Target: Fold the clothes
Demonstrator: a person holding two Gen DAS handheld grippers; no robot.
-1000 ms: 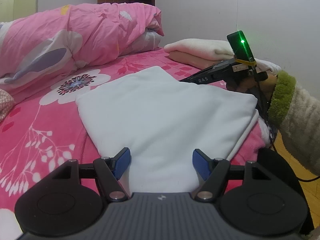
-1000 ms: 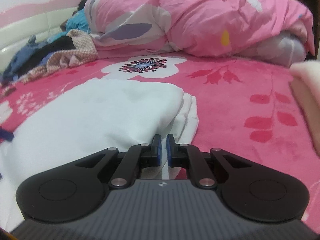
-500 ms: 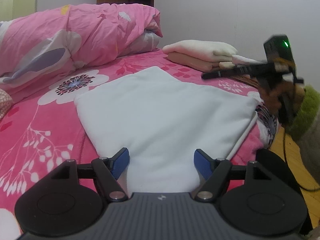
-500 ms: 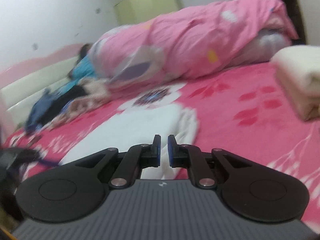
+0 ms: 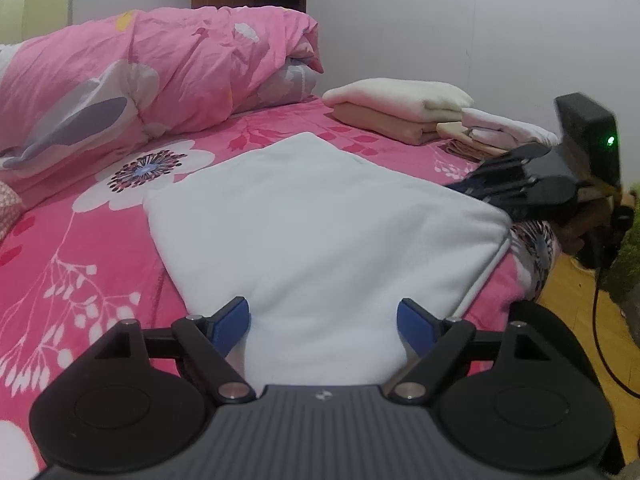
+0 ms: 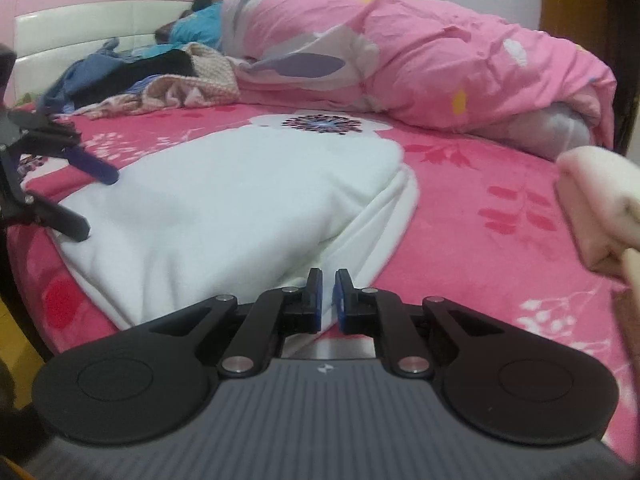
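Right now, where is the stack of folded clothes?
In the left wrist view the stack of folded clothes sits on the pink bed sheet at upper right, beyond the white garment and right of the rolled pink quilt.

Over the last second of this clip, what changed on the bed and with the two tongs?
The left tongs have just been opening wider over the near edge of the folded white fleece garment, pads clear of it. The right tongs swung away from the garment's right corner towards the bed edge, shut on nothing. The garment, the rolled pink floral duvet and the stack of folded cream clothes stayed put.
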